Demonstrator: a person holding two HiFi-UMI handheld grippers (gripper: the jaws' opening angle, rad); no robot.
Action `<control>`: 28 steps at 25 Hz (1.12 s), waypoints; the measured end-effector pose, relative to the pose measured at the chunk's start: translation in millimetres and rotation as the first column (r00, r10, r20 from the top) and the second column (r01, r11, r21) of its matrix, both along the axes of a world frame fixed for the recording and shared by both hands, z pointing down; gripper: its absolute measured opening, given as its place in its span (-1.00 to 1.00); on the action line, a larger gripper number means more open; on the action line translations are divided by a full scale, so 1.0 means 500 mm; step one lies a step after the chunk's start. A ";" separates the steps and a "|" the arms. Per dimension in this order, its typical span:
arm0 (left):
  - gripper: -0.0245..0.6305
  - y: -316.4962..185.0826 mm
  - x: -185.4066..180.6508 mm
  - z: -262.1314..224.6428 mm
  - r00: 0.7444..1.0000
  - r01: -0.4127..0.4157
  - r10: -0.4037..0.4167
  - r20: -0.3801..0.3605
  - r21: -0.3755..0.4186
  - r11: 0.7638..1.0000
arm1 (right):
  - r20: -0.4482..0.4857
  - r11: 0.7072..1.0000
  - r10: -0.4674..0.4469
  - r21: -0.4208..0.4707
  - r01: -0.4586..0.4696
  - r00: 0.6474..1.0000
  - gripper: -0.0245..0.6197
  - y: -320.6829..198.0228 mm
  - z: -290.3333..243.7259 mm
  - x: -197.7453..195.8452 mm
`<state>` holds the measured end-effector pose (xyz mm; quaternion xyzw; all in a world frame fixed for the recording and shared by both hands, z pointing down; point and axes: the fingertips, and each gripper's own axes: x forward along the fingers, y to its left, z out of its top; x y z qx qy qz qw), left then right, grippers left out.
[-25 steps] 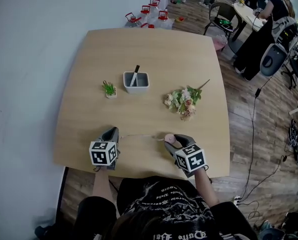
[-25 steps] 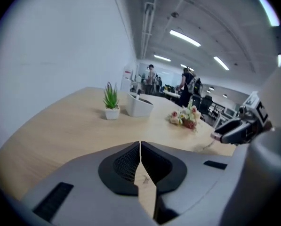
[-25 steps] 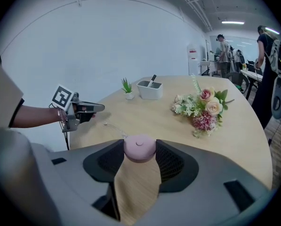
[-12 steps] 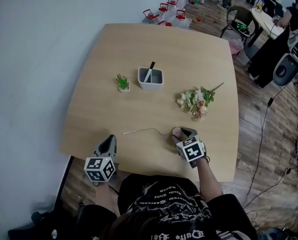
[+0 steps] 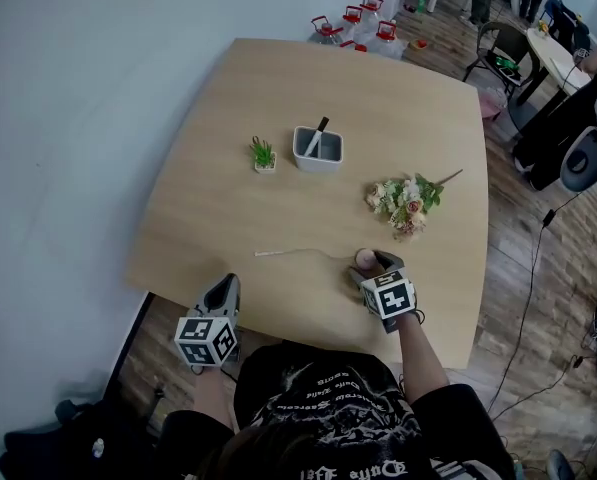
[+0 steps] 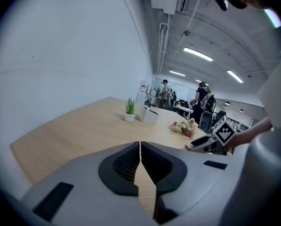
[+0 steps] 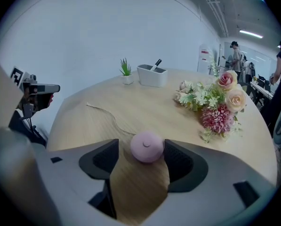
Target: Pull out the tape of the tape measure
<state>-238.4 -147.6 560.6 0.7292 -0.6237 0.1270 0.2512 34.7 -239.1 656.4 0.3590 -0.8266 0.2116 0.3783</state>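
Pale wood forms the table (image 5: 278,98), on which the pink tape measure (image 5: 364,259) is set close to the near edge, toward the right corner. Its thin tape (image 5: 290,253) is drawn out leftward along that edge, the tip lying free. The right gripper (image 5: 376,268) is placed around the case, its jaws having just been opening wide, the pads apparently not pressing it. The left gripper (image 5: 223,290) is closed on nothing, just off the near left corner. The pull is judged done; only withdrawal seems left
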 end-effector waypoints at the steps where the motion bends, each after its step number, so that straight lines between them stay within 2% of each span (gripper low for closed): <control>1: -0.88 0.003 0.001 -0.002 1.000 0.004 -0.004 -0.003 0.003 1.000 | -0.010 1.000 -0.016 0.008 0.016 1.000 0.02 0.005 -0.005 -0.006; 4: -0.88 0.011 0.018 -0.005 1.000 0.008 -0.008 -0.004 0.014 1.000 | -0.035 0.996 -0.013 0.093 0.016 0.999 0.04 0.013 -0.032 -0.007; 10: -0.88 0.000 0.071 -0.019 0.999 -0.046 0.045 0.014 0.062 0.997 | 0.080 0.978 0.049 0.196 -0.064 0.996 0.04 0.022 -0.132 0.005; 14: -0.88 -0.013 0.107 -0.053 0.997 -0.082 0.082 0.003 0.121 0.989 | 0.136 0.954 0.081 0.278 -0.117 0.987 0.04 0.034 -0.212 0.028; 19: -0.88 -0.038 0.149 -0.119 0.990 -0.138 0.134 0.032 0.226 0.964 | 0.145 0.905 0.088 0.402 -0.140 0.985 0.04 0.059 -0.308 0.058; 24: -0.87 -0.042 0.179 -0.193 0.978 -0.208 0.193 0.079 0.316 0.926 | 0.197 0.851 0.144 0.475 -0.223 0.970 0.04 0.092 -0.389 0.102; 26: -0.73 -0.041 0.180 -0.213 0.975 -0.221 0.205 0.083 0.341 0.914 | 0.205 0.834 0.164 0.493 -0.247 0.965 0.04 0.103 -0.407 0.122; 28: -0.70 -0.040 0.176 -0.223 0.975 -0.222 0.204 0.089 0.356 0.907 | 0.205 0.825 0.183 0.500 -0.264 0.961 0.04 0.110 -0.412 0.138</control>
